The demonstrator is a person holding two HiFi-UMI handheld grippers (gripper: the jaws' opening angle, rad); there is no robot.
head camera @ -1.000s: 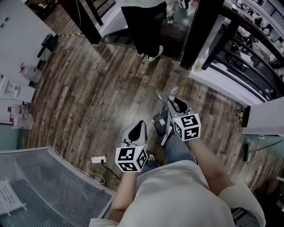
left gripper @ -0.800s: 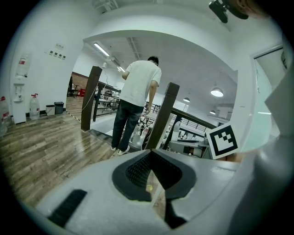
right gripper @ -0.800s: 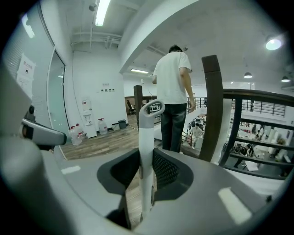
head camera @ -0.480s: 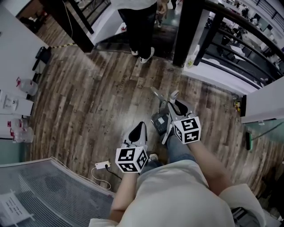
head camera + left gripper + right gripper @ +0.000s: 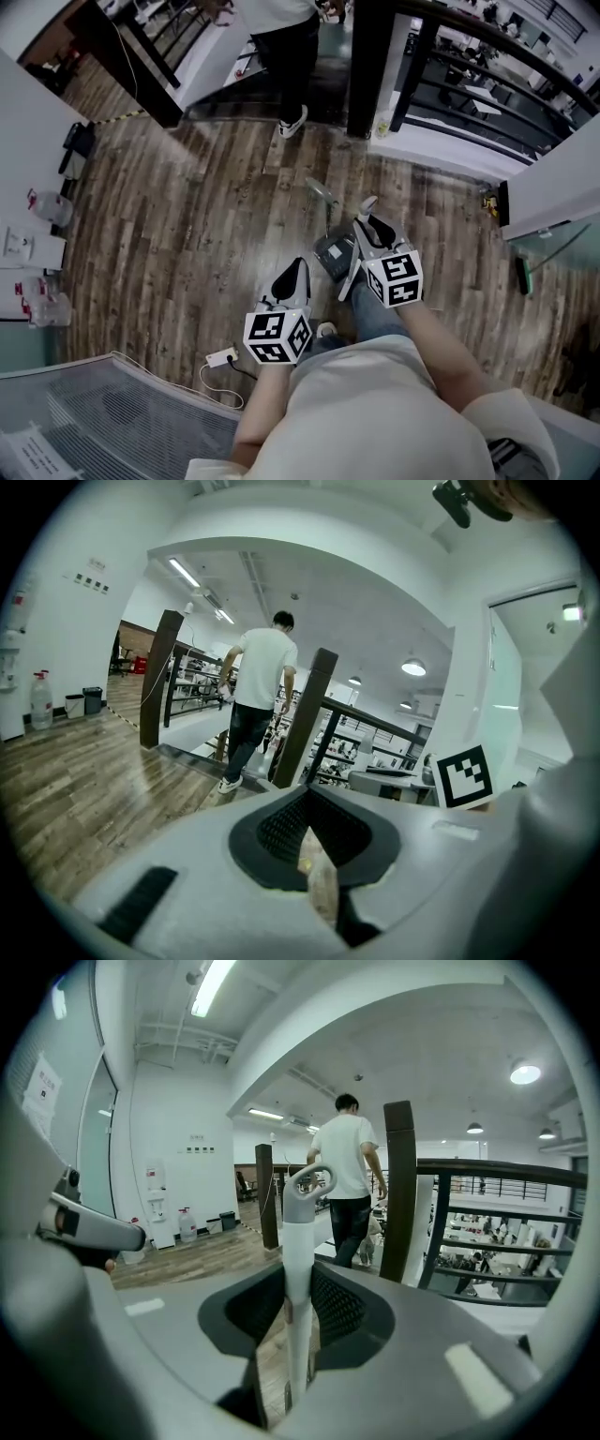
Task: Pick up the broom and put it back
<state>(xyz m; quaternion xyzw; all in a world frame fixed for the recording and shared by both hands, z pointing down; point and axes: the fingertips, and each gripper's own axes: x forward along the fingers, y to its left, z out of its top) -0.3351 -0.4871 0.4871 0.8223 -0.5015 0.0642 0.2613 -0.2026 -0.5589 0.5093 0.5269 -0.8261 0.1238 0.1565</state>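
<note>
My right gripper is shut on the broom's white handle, which runs up between the jaws and ends in a grey hanging loop. In the head view the loop end sticks out ahead of the gripper, and a dark grey part of the broom hangs just below it, over the wooden floor. My left gripper is held beside it at the lower left. Its jaws are closed together with nothing between them, and its fingertips point towards the stair railing.
A person in a white shirt and dark trousers walks ahead between dark posts and a black railing. A white power strip with its cable lies near a mesh surface. Water bottles stand at the left wall. A green tool lies at the right.
Both grippers have moved forward over the floor towards the posts, keeping their pose and grip. The person ahead has walked further away. The power strip now lies closer to me.
</note>
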